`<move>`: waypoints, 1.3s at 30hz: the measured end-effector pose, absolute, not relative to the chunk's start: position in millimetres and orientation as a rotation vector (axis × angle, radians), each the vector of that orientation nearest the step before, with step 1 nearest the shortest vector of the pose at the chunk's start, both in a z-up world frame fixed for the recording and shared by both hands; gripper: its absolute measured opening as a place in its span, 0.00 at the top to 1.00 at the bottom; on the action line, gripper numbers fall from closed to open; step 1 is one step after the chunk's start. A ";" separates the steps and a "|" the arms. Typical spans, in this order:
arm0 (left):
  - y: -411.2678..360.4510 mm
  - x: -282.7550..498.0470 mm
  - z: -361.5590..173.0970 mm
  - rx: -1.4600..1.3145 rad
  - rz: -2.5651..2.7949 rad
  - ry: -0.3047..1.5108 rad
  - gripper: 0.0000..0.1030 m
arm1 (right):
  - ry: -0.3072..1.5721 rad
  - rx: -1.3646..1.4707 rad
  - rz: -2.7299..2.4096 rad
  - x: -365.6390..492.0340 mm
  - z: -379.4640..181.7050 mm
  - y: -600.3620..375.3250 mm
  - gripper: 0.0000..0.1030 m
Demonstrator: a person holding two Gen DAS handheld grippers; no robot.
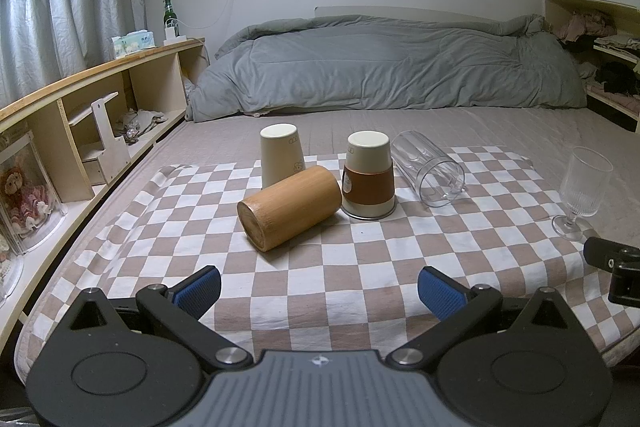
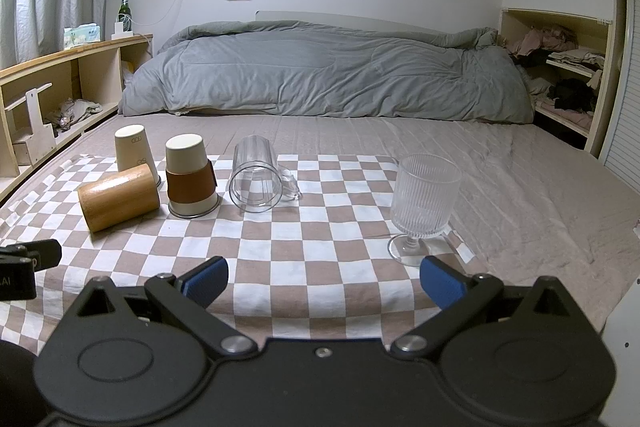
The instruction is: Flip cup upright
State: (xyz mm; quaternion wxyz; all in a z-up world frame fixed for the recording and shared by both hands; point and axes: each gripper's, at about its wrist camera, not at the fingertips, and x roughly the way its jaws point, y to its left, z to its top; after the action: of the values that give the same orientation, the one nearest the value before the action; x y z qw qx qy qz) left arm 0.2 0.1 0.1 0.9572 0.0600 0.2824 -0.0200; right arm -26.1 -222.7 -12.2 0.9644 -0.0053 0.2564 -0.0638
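Checkered cloth (image 1: 360, 267), beige and white weave, lies on a quilted mattress (image 2: 520, 163). On it: wooden cup (image 1: 290, 207), a smooth cylinder, on its side with flat base toward the camera; cream paper cup (image 1: 280, 155) inverted behind it; sleeved cup (image 1: 369, 175), brown band, inverted beside the wooden one; clear mug (image 1: 428, 167), smooth, lying down, mouth toward the camera; ribbed goblet (image 2: 422, 203) upright at the cloth's right edge. Left gripper (image 1: 319, 287) and right gripper (image 2: 325, 281) both spread wide, ribbed blue pads grasping nothing, low over the near cloth. Right view alone shows the mug's handle and a slatted door (image 2: 624, 147); left view alone shows a boxed doll (image 1: 24, 195).
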 end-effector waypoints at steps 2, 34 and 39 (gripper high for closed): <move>0.2 0.2 0.1 0.122 -0.041 0.573 0.00 | 0.519 -0.011 -0.129 -26.1 -12.2 -222.6 0.00; -0.8 7.4 -3.0 0.115 -0.045 0.585 0.00 | 0.534 -0.018 -0.087 -3.0 -7.1 -233.0 0.00; -1.4 16.5 -7.2 0.117 -0.050 0.592 0.00 | 0.495 -0.070 -0.086 34.0 2.2 -233.1 0.00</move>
State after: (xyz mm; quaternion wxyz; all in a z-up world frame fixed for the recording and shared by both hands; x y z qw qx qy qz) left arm 16.5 -1.4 -7.2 0.9545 0.0575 0.2917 -0.0248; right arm 34.0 -233.1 2.2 0.9680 -0.0348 0.2449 -0.0426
